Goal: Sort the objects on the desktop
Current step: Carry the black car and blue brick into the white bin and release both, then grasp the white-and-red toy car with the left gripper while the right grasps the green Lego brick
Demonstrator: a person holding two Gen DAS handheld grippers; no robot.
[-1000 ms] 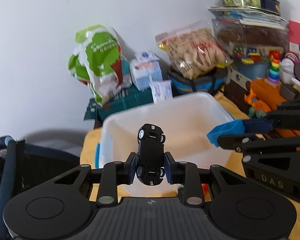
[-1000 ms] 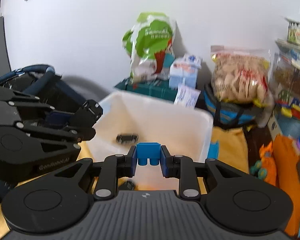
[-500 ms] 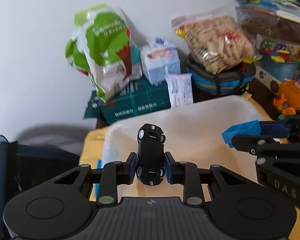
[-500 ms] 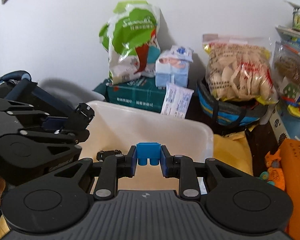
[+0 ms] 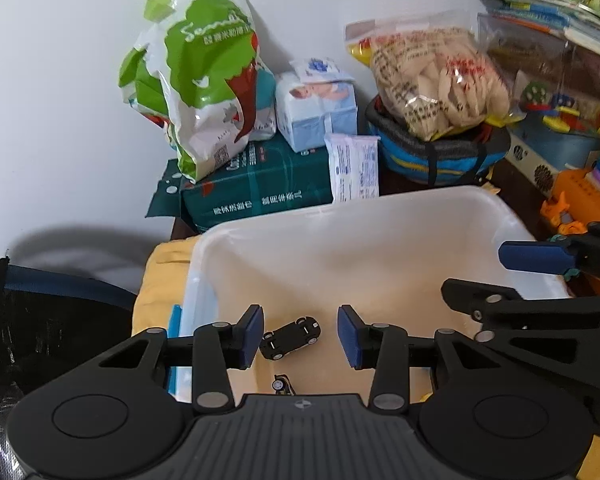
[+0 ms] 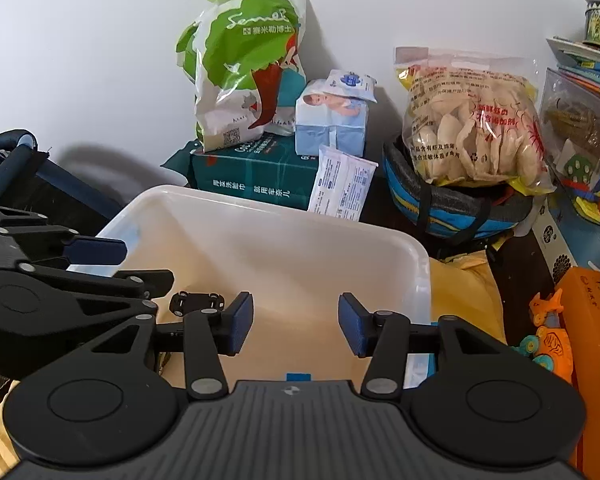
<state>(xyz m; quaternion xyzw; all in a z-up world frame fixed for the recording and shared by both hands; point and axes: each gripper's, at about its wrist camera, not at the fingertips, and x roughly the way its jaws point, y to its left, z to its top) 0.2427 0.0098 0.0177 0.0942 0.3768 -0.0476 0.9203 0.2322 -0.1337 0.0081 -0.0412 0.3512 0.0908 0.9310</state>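
white bin (image 5: 380, 216), black toy car (image 5: 290, 337) lying diagonally

Green snack bag (image 5: 204, 80), tissue pack (image 5: 320, 112)

We see a smooth, translucent plastic bin (image 5: 380, 216) and a glossy black toy car (image 5: 290, 337). Behind, we note crinkly, shiny plastic bags (image 6: 244, 60).

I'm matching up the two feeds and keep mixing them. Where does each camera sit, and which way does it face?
Left wrist: on the left gripper, looking along its open fingers into the white bin; right gripper intrudes from the right.
Right wrist: on the right gripper, open fingers over the same bin; left gripper intrudes from the left.
Shared: bin, black toy car, green bag.
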